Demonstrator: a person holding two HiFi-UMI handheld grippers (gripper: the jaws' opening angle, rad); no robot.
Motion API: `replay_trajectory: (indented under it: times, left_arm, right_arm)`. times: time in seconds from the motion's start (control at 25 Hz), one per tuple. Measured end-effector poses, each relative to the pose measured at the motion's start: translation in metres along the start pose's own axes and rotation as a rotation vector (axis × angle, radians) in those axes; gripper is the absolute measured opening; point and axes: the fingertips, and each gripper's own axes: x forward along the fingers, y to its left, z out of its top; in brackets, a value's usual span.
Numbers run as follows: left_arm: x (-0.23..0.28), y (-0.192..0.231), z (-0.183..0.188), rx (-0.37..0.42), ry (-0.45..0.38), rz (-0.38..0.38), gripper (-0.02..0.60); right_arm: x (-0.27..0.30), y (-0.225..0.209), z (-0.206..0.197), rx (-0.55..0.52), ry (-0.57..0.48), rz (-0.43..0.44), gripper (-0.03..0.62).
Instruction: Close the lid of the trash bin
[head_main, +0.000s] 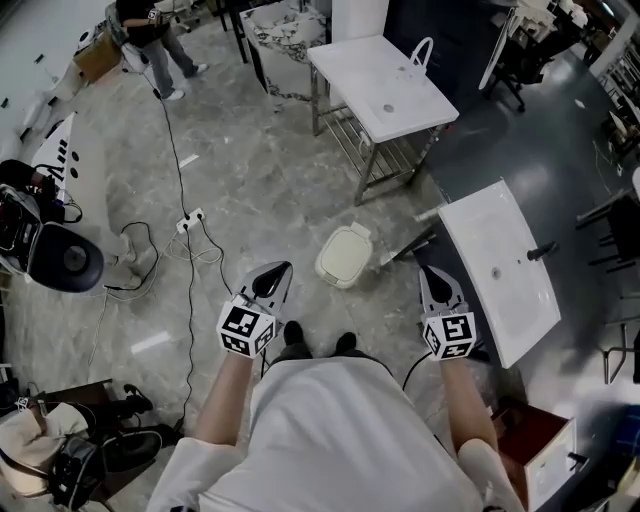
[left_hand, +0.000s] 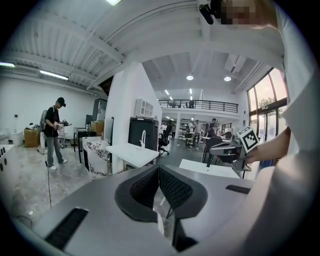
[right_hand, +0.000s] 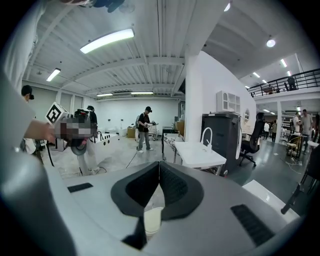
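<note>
A small cream trash bin (head_main: 345, 255) stands on the grey stone floor just ahead of the person's feet, and its lid lies flat on top. My left gripper (head_main: 284, 269) hovers to the bin's left with its jaws together and nothing between them. To the bin's right, my right gripper (head_main: 429, 271) is likewise shut and empty. Both are held above the floor, apart from the bin. In the left gripper view the left gripper (left_hand: 159, 169) has its pads meeting. In the right gripper view the right gripper (right_hand: 159, 167) is shut, and the cream bin (right_hand: 152, 220) shows below the jaws.
A white sink-top table (head_main: 500, 270) stands close on the right, and another white table (head_main: 385, 85) stands further ahead. A power strip with cables (head_main: 190, 220) lies on the floor to the left. A person (head_main: 150, 40) stands far off at the top left. Dark equipment (head_main: 60, 255) sits at the left edge.
</note>
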Motion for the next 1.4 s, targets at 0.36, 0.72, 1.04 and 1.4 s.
replay_trajectory:
  times: [0.36, 0.72, 1.04, 1.4]
  left_arm:
    - [-0.016, 0.024, 0.008, 0.069, 0.014, -0.022, 0.017]
    - [-0.018, 0.034, 0.015, 0.059, 0.003, -0.061, 0.017]
    - [-0.014, 0.037, 0.016, 0.053, -0.003, -0.073, 0.017]
    - [-0.013, 0.037, 0.016, 0.047, -0.001, -0.08, 0.017]
  right_arm:
    - [0.002, 0.015, 0.017, 0.031, -0.015, -0.055, 0.029]
    - [0.004, 0.029, 0.027, 0.04, -0.028, -0.055, 0.028]
    - [0.005, 0.032, 0.031, 0.028, -0.026, -0.062, 0.028]
    - [0.007, 0.036, 0.037, 0.016, -0.03, -0.056, 0.028]
